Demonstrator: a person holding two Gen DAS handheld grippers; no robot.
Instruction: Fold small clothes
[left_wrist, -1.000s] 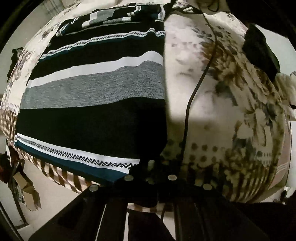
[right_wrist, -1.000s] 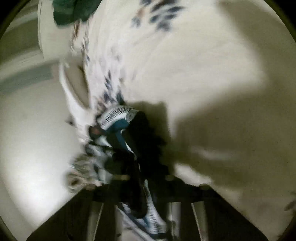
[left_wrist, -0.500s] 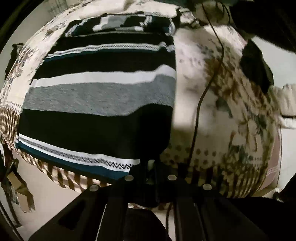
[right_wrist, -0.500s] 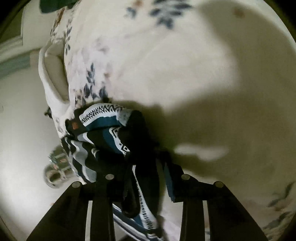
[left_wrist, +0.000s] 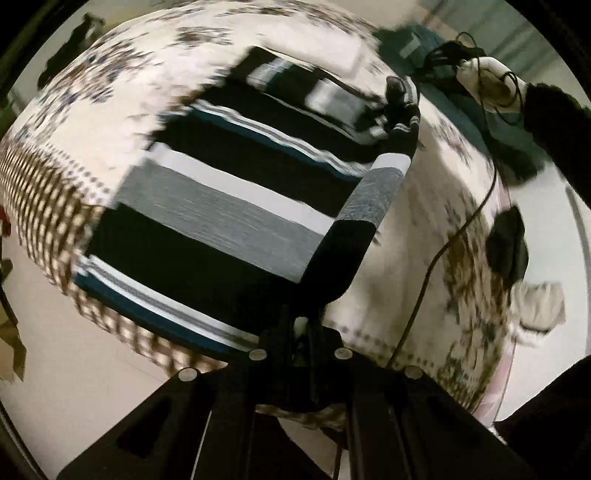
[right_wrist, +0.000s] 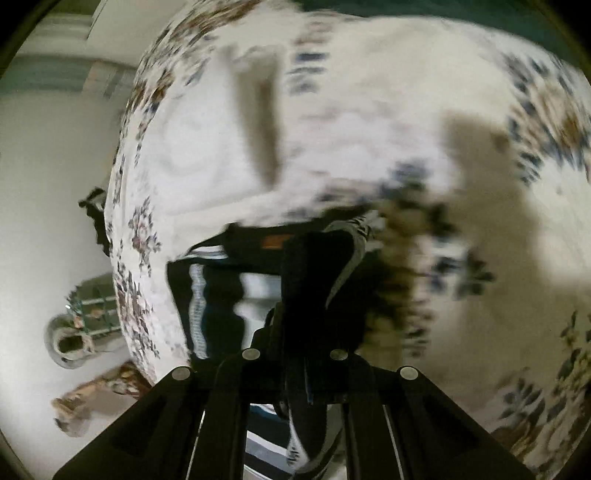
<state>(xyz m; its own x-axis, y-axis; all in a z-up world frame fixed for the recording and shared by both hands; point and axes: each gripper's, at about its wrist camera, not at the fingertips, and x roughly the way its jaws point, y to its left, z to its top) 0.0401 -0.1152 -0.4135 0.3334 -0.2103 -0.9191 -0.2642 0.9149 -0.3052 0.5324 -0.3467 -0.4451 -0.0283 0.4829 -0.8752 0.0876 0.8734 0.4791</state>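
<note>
Left wrist view shows our left gripper (left_wrist: 301, 328) and right gripper (left_wrist: 397, 99) both clamped on the striped garment's (left_wrist: 221, 206) lifted edge over the bed (left_wrist: 436, 206); we judge fabric could slip from the fingers mid-fold, leaving it skewed.

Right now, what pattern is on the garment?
Horizontal stripes on the garment: black, white, grey, teal; clearest in left wrist view.
</note>
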